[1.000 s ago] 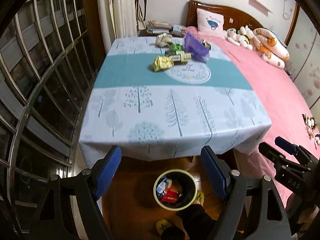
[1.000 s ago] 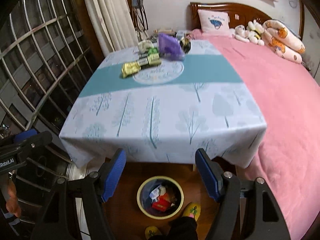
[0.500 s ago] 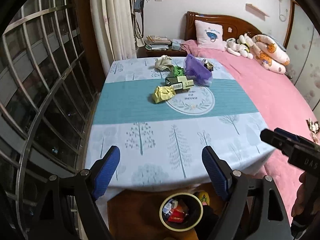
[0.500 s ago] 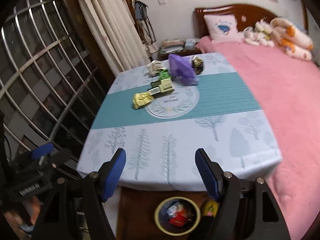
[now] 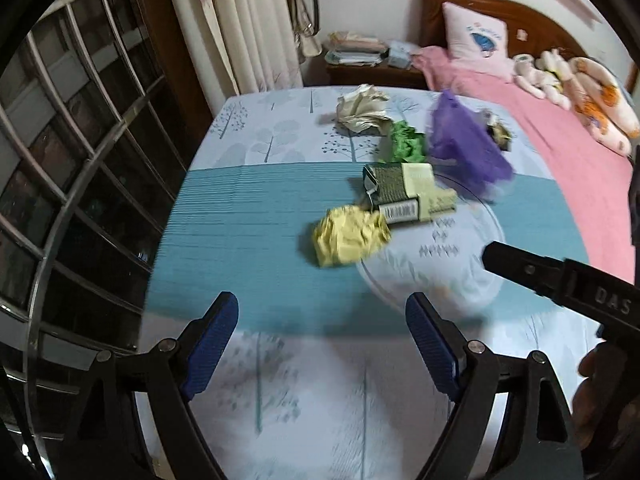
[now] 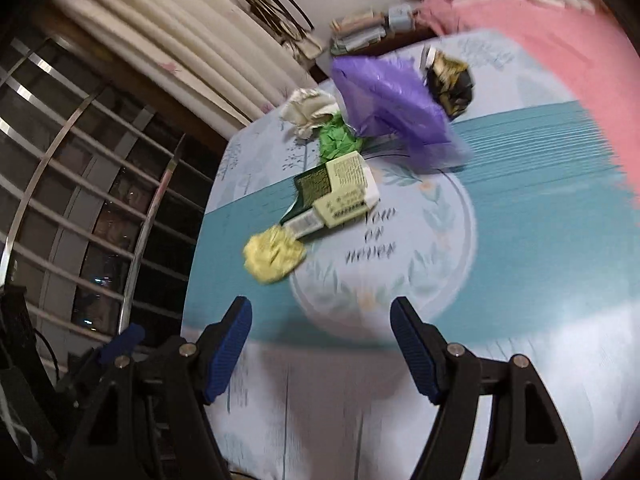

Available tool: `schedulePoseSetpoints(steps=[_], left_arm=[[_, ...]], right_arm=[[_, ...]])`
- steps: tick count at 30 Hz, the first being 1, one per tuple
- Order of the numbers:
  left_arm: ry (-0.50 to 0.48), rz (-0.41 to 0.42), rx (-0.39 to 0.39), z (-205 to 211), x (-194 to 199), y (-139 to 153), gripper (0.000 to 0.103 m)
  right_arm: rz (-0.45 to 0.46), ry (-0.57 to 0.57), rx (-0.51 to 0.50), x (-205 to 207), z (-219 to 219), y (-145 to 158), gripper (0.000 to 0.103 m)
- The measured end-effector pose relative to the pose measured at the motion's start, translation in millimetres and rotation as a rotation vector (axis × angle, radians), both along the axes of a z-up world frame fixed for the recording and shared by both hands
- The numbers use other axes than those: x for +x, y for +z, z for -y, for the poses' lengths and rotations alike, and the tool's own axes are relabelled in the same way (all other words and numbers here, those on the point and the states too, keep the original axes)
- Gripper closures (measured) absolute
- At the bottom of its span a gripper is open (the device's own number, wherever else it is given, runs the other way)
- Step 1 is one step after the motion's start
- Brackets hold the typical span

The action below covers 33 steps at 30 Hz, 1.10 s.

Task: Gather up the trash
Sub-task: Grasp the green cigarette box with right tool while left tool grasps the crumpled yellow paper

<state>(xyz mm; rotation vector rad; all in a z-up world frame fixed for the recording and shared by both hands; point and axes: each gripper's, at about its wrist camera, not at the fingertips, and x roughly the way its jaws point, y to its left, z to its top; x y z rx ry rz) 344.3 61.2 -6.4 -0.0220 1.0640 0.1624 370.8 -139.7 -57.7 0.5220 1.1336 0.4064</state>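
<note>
Left gripper (image 5: 322,336) with jaws spread wide and empty above the near part of the tablecloth (image 5: 248,216), right gripper (image 6: 320,340) likewise gaping and empty, yellow crumpled paper (image 5: 350,235) beyond them touching a green-and-cream carton (image 5: 404,196), green wad (image 5: 406,142), purple bag (image 5: 466,146) and cream wrapper (image 5: 362,109) farther off, pink bed (image 5: 576,152) at right.

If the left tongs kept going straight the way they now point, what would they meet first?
Probably the tablecloth itself: the left tongs stand open and empty, aimed down at bare cloth just short of the yellow crumpled paper. Depth is unclear.
</note>
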Motion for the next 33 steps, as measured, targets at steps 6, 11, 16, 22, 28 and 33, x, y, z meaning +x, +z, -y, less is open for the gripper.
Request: schedulePoseSetpoints(steps=[6, 11, 16, 22, 28, 33], left_arm=[[0.066, -0.06, 0.007, -4.4, 37.3, -30.1, 0.019], [0.129, -0.083, -0.017, -14.6, 43.3, -39.8, 0.019], [0.172, -0.093, -0.032, -22.5, 46.4, -41.6, 0.019], [0.2, -0.094, -0.074, -26.8, 55.9, -41.4, 0.019], [0.206, -0.109, -0.121, -25.5, 67.9, -46.7, 0.019], [0.231, -0.138, -0.183, -26.9, 81.0, -58.3, 0.019]], right_arm=[[-0.14, -0.012, 0.132, 60.6, -13.1, -47.2, 0.031], [-0.203, -0.044, 0.207, 80.9, -21.9, -64.9, 0.031], [-0.216, -0.051, 0.231, 94.2, -30.0, -70.0, 0.031], [-0.201, -0.019, 0.181, 106.9, -33.5, -67.5, 0.061], [-0.12, 0.018, 0.115, 108.1, -26.0, -53.0, 0.071], [-0.035, 0.059, 0.052, 104.7, -19.0, -38.7, 0.073]])
